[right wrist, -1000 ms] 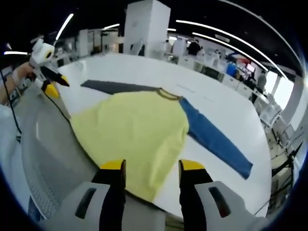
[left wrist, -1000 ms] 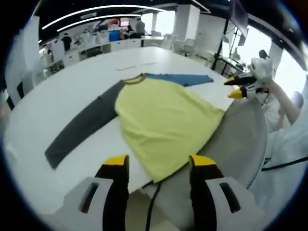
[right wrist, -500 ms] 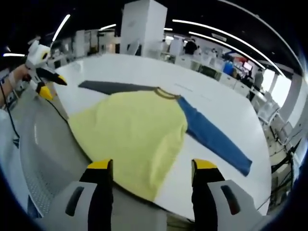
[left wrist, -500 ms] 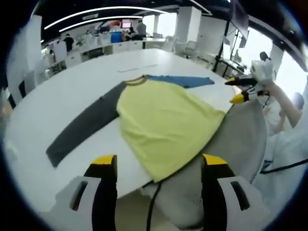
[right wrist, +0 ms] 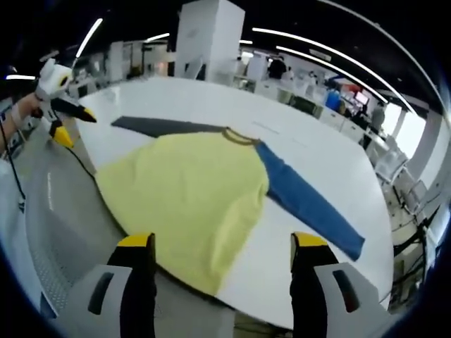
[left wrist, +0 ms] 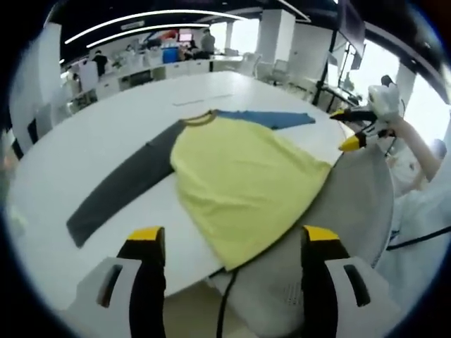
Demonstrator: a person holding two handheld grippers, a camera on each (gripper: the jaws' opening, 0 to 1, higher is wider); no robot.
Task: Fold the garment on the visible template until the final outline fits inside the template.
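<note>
- Shirt (left wrist: 236,179) (right wrist: 190,197) lies spread flat on a large white table (left wrist: 106,134) (right wrist: 310,155), with its yellow body toward the near edge and its hem hanging slightly over that edge.
- Its dark grey sleeve (left wrist: 120,186) (right wrist: 165,127) stretches out flat to one side, and its blue sleeve (left wrist: 271,118) (right wrist: 306,204) stretches out flat to the other.
- A darker collar band (left wrist: 197,117) (right wrist: 236,135) sits at the far end of the yellow body, between the two sleeves.
- A grey mesh chair back (left wrist: 349,204) (right wrist: 56,211) stands just beside the table edge, close to the shirt's hem.
- Left gripper (left wrist: 229,239) hangs above the near table edge with its yellow-tipped jaws wide apart, holding nothing; in the right gripper view it appears at the far left (right wrist: 62,120), carried by a hand.
- Right gripper (right wrist: 222,246) hangs above the hem with its jaws wide apart and nothing between them; in the left gripper view it appears at the right (left wrist: 352,127), jaws parted, clear of the shirt.
- Desks, chairs and people fill the office behind the table.
</note>
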